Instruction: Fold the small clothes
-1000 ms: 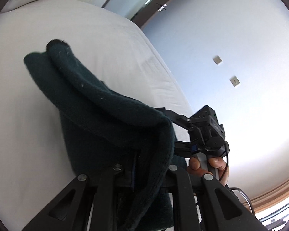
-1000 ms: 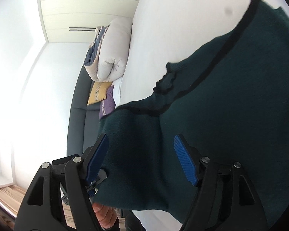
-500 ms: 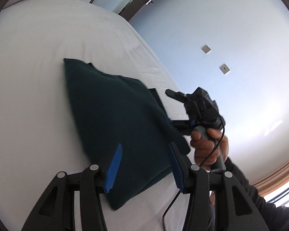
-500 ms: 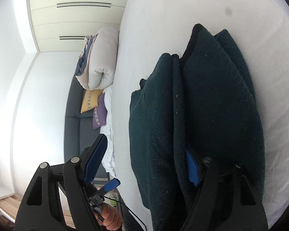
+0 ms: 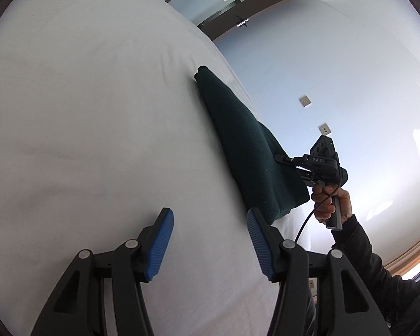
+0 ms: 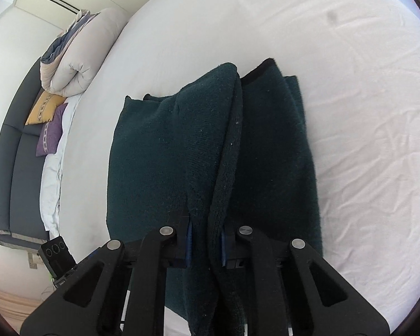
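Lying folded on the white bed (image 6: 364, 112), the dark green sweater (image 6: 168, 154) looks close to finished: it sits in a compact, layered rectangle near the bed's near edge, with one thick fold standing up along its middle instead of lying flat. What seems left is to lay that ridge down and let go. The right gripper (image 6: 205, 238) has its jaws clenched on that raised fold, the cloth pinched tight between the blue pads. The left gripper (image 5: 207, 240) is released, jaws spread wide over bare sheet, holding nothing; its right finger sits just beside the sweater's near corner, whether touching I cannot tell.
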A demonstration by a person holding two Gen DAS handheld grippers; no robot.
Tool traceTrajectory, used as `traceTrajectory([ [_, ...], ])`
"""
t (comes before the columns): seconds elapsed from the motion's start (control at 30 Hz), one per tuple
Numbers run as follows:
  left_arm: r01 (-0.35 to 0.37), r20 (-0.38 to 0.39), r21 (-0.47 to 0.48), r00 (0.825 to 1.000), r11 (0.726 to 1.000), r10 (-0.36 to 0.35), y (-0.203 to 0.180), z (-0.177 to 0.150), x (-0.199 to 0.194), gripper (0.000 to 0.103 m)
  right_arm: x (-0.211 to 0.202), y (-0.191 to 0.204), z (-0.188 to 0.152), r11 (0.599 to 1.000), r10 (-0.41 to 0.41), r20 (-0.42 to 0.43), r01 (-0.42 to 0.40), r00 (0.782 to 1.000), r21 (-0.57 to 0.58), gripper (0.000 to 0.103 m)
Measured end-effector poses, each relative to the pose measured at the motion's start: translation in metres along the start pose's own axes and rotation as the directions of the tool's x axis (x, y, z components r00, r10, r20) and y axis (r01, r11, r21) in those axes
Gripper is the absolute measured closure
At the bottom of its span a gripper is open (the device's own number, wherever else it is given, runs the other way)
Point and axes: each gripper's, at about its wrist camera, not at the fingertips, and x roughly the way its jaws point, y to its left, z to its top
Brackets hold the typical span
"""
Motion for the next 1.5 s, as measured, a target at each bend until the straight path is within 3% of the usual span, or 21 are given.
traceTrajectory([
  [0.23,0.039,0.003,0.030,0.999,0.999,-0.039,-0.011,0.010,0.000,0.046,-0.035,-0.042,-0.013,0.996,-0.078,0.016,0.078,0.997,0.033,0.091],
  [0.4,0.042,-0.021,0.049,0.999,0.998,-0.041,-0.019,0.012,-0.001,0.046,-0.035,-0.074,-0.020,0.997,-0.039,0.044,0.036,0.998,0.070,0.091],
  [0.7,0.040,-0.062,0.080,0.997,0.996,-0.035,-0.028,0.010,-0.002,0.046,-0.031,-0.085,-0.024,0.996,-0.039,0.048,0.034,0.998,0.085,0.090],
  [0.8,0.028,-0.081,0.088,0.997,0.996,-0.021,-0.030,0.013,0.002,0.046,-0.031,-0.102,-0.025,0.988,0.037,0.054,-0.044,0.998,0.145,0.083],
  [0.83,0.024,-0.084,0.090,0.996,0.996,-0.016,-0.029,0.012,0.004,0.046,-0.035,-0.108,-0.027,0.980,0.049,0.054,-0.059,0.997,0.188,0.076],
  [0.9,0.015,-0.089,0.090,0.996,0.996,-0.007,-0.026,0.011,0.008,0.046,-0.049,-0.115,-0.034,0.970,0.051,0.094,-0.072,0.994,0.232,0.073],
  [0.97,0.011,-0.090,0.086,0.996,0.996,-0.003,-0.020,0.009,0.009,0.046,-0.075,-0.116,-0.045,0.971,-0.056,0.177,0.012,0.983,0.240,0.046],
  [1.03,0.003,-0.092,0.082,0.996,0.997,0.005,-0.016,0.007,0.013,0.046,-0.100,-0.112,-0.053,0.969,-0.149,0.233,0.096,0.961,0.226,0.046],
  [1.17,-0.011,-0.090,0.080,0.996,0.997,0.018,-0.013,0.003,0.020,0.046,-0.120,-0.069,-0.064,0.997,-0.049,0.258,0.030,0.965,0.074,0.047],
  [1.3,-0.035,-0.084,0.085,0.996,0.996,0.043,-0.015,0.002,0.021,0.044,-0.105,-0.017,-0.078,0.993,0.009,0.196,0.014,0.981,-0.118,0.048],
  [1.4,-0.056,-0.079,0.092,0.995,0.994,0.063,-0.017,0.003,0.022,0.043,-0.074,-0.029,-0.092,0.992,-0.055,0.113,0.067,0.992,-0.108,0.048],
  [1.43,-0.065,-0.079,0.096,0.994,0.993,0.073,-0.017,0.003,0.022,0.043,-0.060,-0.046,-0.095,0.994,-0.081,0.075,0.086,0.994,-0.064,0.051],
  [1.47,-0.077,-0.080,0.099,0.993,0.992,0.085,-0.017,0.003,0.022,0.043,-0.054,-0.065,-0.101,0.997,-0.077,0.076,0.079,0.994,-0.026,0.070],
  [1.5,-0.087,-0.081,0.103,0.992,0.991,0.095,-0.017,0.003,0.023,0.043,-0.057,-0.080,-0.108,0.999,-0.042,0.116,0.043,0.992,-0.008,0.073],
])
